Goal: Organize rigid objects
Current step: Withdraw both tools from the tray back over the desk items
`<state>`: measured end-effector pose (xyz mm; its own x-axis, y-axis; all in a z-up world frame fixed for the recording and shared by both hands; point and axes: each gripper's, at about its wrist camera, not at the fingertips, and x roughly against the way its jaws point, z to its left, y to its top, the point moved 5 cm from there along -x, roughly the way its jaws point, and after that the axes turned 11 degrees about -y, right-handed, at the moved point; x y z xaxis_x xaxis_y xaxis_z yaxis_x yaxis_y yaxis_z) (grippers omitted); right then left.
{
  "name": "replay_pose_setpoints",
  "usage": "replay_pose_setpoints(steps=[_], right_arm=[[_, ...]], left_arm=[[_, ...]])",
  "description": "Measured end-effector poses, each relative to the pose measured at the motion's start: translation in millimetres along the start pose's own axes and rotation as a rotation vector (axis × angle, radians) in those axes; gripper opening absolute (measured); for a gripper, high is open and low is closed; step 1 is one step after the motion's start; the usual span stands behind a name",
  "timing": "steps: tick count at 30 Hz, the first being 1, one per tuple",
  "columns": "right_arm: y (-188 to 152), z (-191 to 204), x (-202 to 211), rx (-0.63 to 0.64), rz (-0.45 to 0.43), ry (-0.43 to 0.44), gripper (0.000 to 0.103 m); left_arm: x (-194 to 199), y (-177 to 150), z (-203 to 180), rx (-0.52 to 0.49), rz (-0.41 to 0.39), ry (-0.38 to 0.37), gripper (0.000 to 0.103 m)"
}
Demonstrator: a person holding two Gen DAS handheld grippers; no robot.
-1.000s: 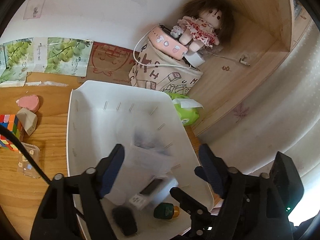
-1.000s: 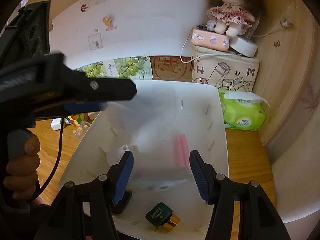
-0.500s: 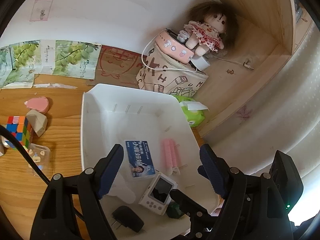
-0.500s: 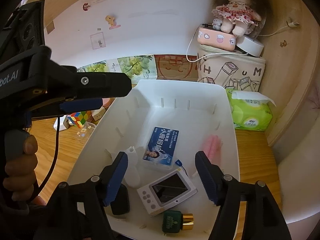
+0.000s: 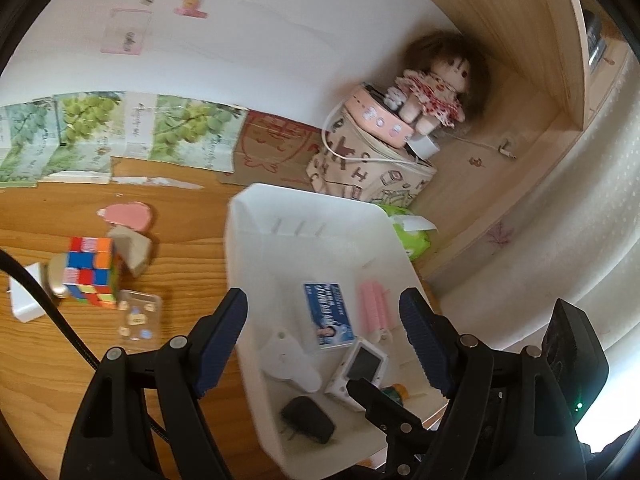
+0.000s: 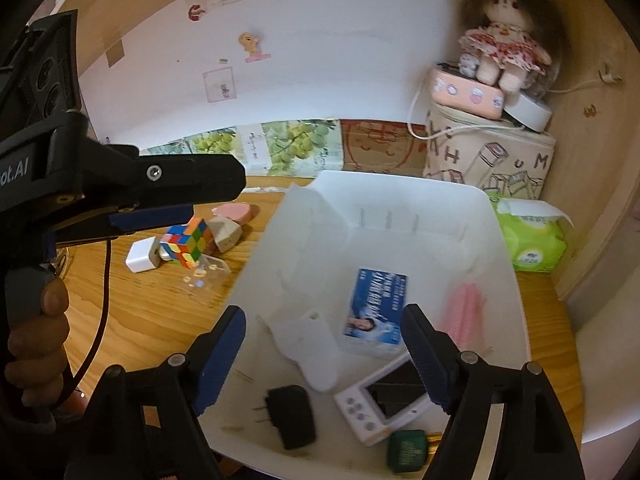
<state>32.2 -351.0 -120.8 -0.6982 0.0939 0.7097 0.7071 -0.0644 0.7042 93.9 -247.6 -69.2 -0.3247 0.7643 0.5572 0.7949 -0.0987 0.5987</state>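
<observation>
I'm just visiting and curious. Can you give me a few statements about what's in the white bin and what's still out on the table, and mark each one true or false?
1. A blue box lies inside the white bin. True.
2. The Rubik's cube is inside the bin. False: it sits on the wooden table, left of the bin.
3. The right gripper is clamped on the black plug adapter. False: its jaws are opening with nothing pressed between them; the adapter lies on the bin floor.
4. A doll sits on a pink case behind the bin. True.
5. The green wipes pack is in the bin. False: it lies outside, beside the bin's right wall.
</observation>
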Motion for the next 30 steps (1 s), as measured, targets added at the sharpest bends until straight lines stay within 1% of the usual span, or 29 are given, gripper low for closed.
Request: replay_pose_setpoints(steps=[10, 17, 25, 30], right_arm=[[10, 49, 7, 0.006, -0.038, 0.009, 0.08], [19, 86, 15, 0.002, -0.089, 0.026, 0.08], [24, 131, 12, 0.017, -0.098, 0.046, 0.08], [23, 156, 11, 0.023, -0.099, 0.051, 0.082]], left_arm=[[49, 3, 33, -0.004, -0.04, 0.037, 0.081], [84, 5, 58, -0.005, -0.074, 0.064, 0.081], [123, 1, 94, 0.019, -0.102, 0.106, 0.081], [147, 0, 112, 0.025, -0.139, 0.1, 0.081]])
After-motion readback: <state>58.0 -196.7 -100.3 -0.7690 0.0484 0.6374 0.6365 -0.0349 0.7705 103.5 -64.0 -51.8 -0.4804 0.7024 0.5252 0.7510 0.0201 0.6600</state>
